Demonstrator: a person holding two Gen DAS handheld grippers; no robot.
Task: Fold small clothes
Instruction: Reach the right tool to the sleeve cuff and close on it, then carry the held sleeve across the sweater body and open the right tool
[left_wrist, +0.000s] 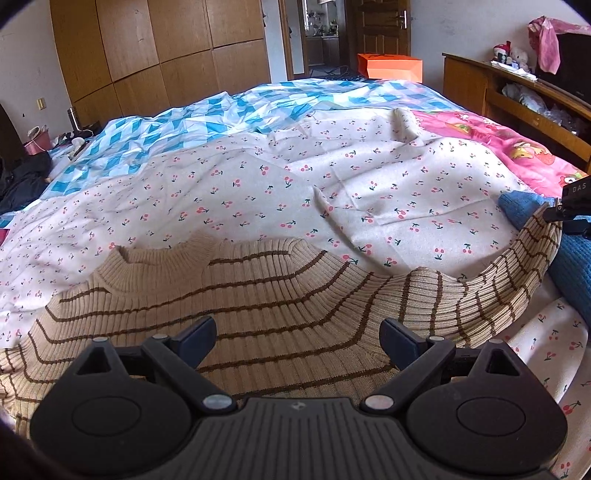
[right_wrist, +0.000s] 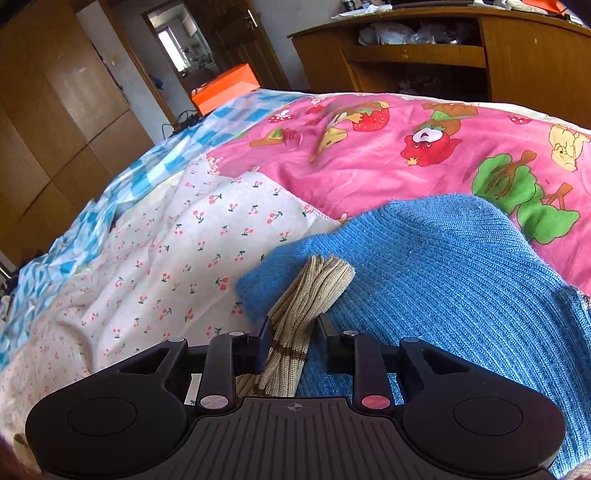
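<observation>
A beige ribbed sweater with brown stripes (left_wrist: 258, 306) lies spread on the bed, collar at the upper left. My left gripper (left_wrist: 297, 341) is open and hovers just above the sweater's body. One sleeve (left_wrist: 517, 266) is pulled up and to the right. My right gripper (right_wrist: 291, 339) is shut on the bunched end of that beige sleeve (right_wrist: 303, 310), held above a blue knit sweater (right_wrist: 443, 280). The right gripper also shows at the right edge of the left wrist view (left_wrist: 569, 214).
The bed carries a cherry-print sheet (left_wrist: 258, 192), a blue checked cover (left_wrist: 166, 129) and a pink cartoon blanket (right_wrist: 388, 155). A wooden cabinet (left_wrist: 498, 96) stands right of the bed, a wardrobe (left_wrist: 166, 48) behind it, an orange box (left_wrist: 389, 66) by the door.
</observation>
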